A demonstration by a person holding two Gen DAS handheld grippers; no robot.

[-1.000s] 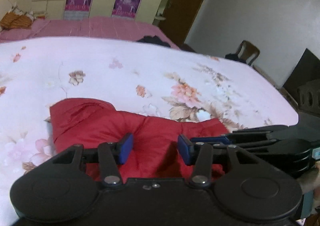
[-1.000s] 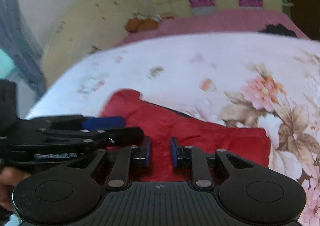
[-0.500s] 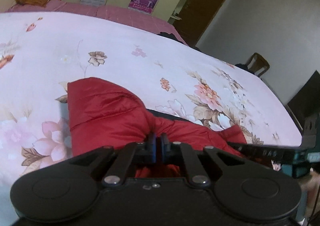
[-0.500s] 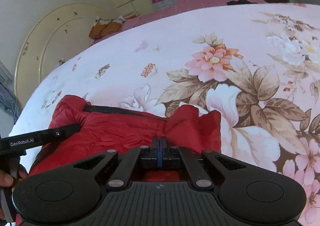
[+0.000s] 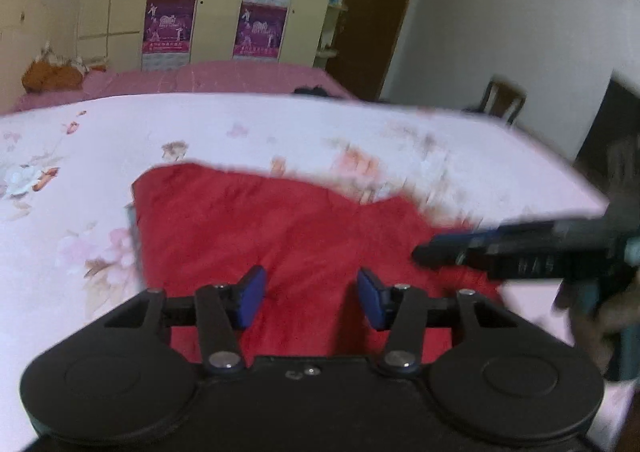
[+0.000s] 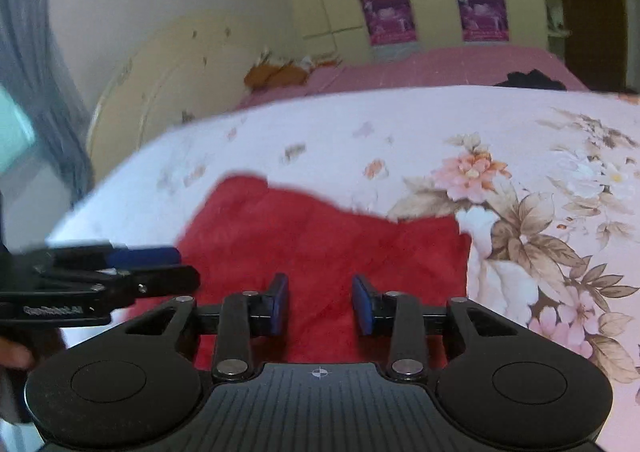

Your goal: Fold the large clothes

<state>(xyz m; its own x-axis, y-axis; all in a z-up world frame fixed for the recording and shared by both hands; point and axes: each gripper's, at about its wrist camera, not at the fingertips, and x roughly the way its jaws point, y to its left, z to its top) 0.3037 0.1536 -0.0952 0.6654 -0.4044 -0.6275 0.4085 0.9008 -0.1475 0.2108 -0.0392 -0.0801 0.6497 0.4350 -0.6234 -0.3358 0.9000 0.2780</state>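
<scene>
A red padded garment (image 5: 280, 228) (image 6: 320, 248) lies folded flat on the floral bedsheet (image 5: 100, 152) (image 6: 540, 192). My left gripper (image 5: 311, 298) hovers over its near edge. Its jaws are opening, and nothing is pinched between the blue pads. My right gripper (image 6: 319, 306) hangs over the same near edge, its jaws also opening and empty. In the left wrist view the right gripper (image 5: 436, 248) reaches in from the right over the garment's corner. In the right wrist view the left gripper (image 6: 180, 266) comes in from the left. Both pictures are blurred by motion.
A second bed with a pink cover (image 5: 208, 76) stands behind, with an orange bundle (image 5: 48, 74) on it. Wardrobe doors with purple posters (image 5: 168, 24) line the back wall. A wooden chair (image 5: 504, 98) stands at the right, and a cream headboard (image 6: 168, 68) at the left.
Half a second ago both grippers were shut on bunched red fabric. Now both have let go and drawn back, and the garment lies flatter on the sheet.
</scene>
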